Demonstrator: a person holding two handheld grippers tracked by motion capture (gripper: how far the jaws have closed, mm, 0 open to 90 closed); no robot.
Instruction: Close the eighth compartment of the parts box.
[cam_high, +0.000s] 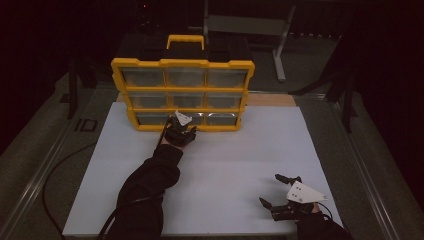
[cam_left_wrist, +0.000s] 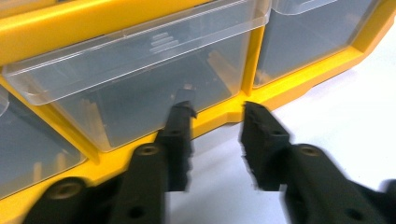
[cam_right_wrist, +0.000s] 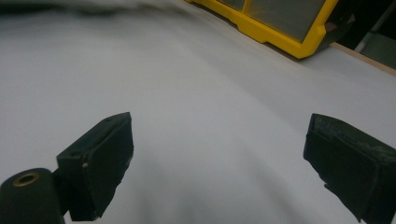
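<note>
A yellow organiser (cam_high: 182, 92) with clear drawers in three rows and a black-and-yellow handle stands upright at the back of the white board (cam_high: 240, 160). My left gripper (cam_high: 181, 131) is at the middle drawer of its bottom row. In the left gripper view the jaws (cam_left_wrist: 217, 109) stand apart with nothing between them. Their tips are just in front of the clear drawer (cam_left_wrist: 140, 79) and the yellow frame (cam_left_wrist: 280, 91) below it. My right gripper (cam_high: 270, 189) rests near the board's front right, wide open and empty (cam_right_wrist: 217, 140), with the organiser's corner (cam_right_wrist: 280, 37) far off.
A strip of wooden tabletop (cam_high: 272, 99) shows to the right of the organiser. A black cable (cam_high: 60, 172) runs along the floor at the left. Metal frame legs (cam_high: 280, 50) stand behind the table. The surroundings are dark.
</note>
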